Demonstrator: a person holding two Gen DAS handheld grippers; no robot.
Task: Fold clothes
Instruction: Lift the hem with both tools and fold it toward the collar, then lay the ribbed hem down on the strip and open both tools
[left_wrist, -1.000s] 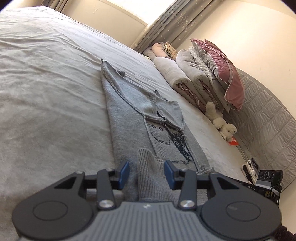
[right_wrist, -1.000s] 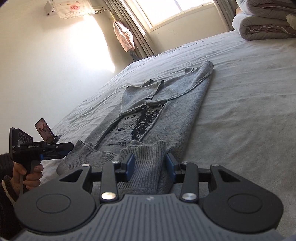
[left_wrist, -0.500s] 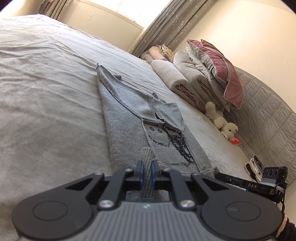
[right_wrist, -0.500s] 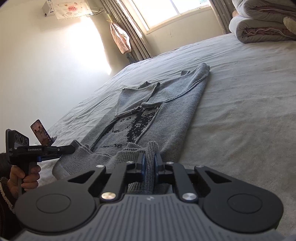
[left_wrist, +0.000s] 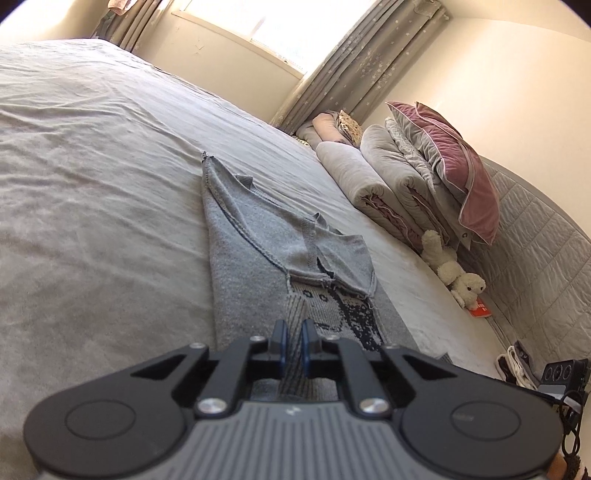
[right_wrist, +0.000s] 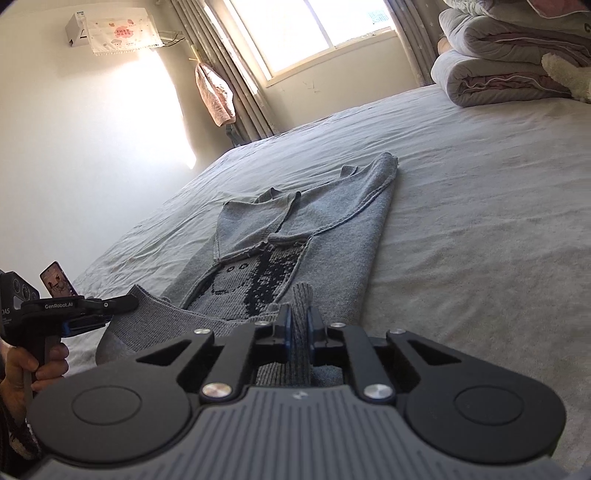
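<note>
A grey knit sweater (left_wrist: 251, 258) with a dark pattern lies lengthwise on the grey bed, its sleeves folded over the chest; the right wrist view shows the sweater (right_wrist: 332, 229) too. My left gripper (left_wrist: 291, 338) is shut on the ribbed hem at one near corner, a fold of knit pinched between its blue pads. My right gripper (right_wrist: 299, 323) is shut on the ribbed hem at the other near corner, the fabric standing up between its pads. The left gripper (right_wrist: 110, 306) also shows at the lower left of the right wrist view, held by a hand (right_wrist: 26, 365).
The grey bedsheet (left_wrist: 92, 192) spreads wide to the left and beyond the sweater. Rolled quilts (left_wrist: 376, 184), a maroon pillow (left_wrist: 454, 162) and a plush toy (left_wrist: 454, 273) line the headboard side. A window with curtains (right_wrist: 317, 33) is at the far wall.
Both grippers went from open around the hem to shut on it, bunching the ribbed knit between the pads. The hem has lifted slightly and both views tilted up a little.
</note>
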